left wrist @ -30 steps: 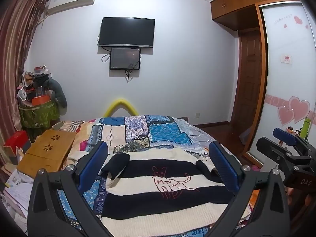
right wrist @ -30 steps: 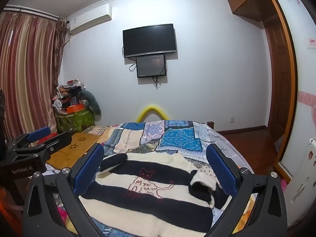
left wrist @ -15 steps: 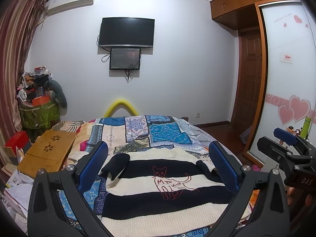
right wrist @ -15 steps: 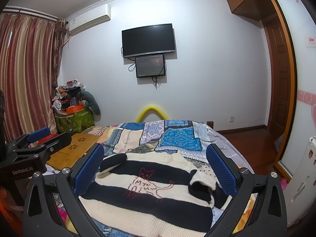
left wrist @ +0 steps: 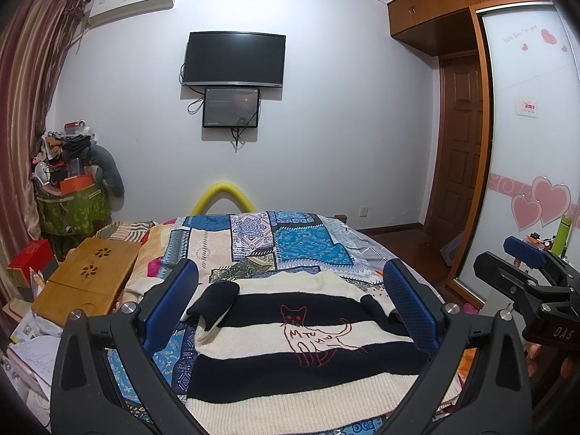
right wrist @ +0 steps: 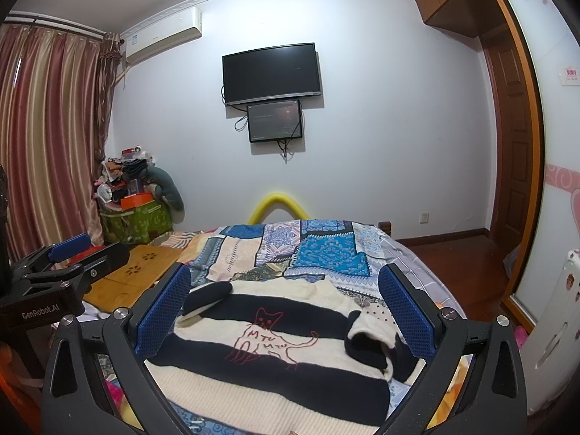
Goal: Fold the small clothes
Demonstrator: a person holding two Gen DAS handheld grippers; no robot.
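A: Left wrist view: my left gripper (left wrist: 290, 304) gapes wide, empty, above the striped sweater (left wrist: 290, 348) lying flat on the bed (left wrist: 253, 246). The knit could bunch if I pinch one layer.

B: Right wrist view: right gripper (right wrist: 286, 311) also wide, empty; the sweater's right sleeve (right wrist: 369, 344) sits folded inward.

Almost nothing is changing. Both views are drifting only marginally. The sweater (left wrist: 290, 344) is lying unmoved at 6 o'clock; the left gripper (left wrist: 290, 308) and right gripper (right wrist: 286, 311) are remaining spread wide.
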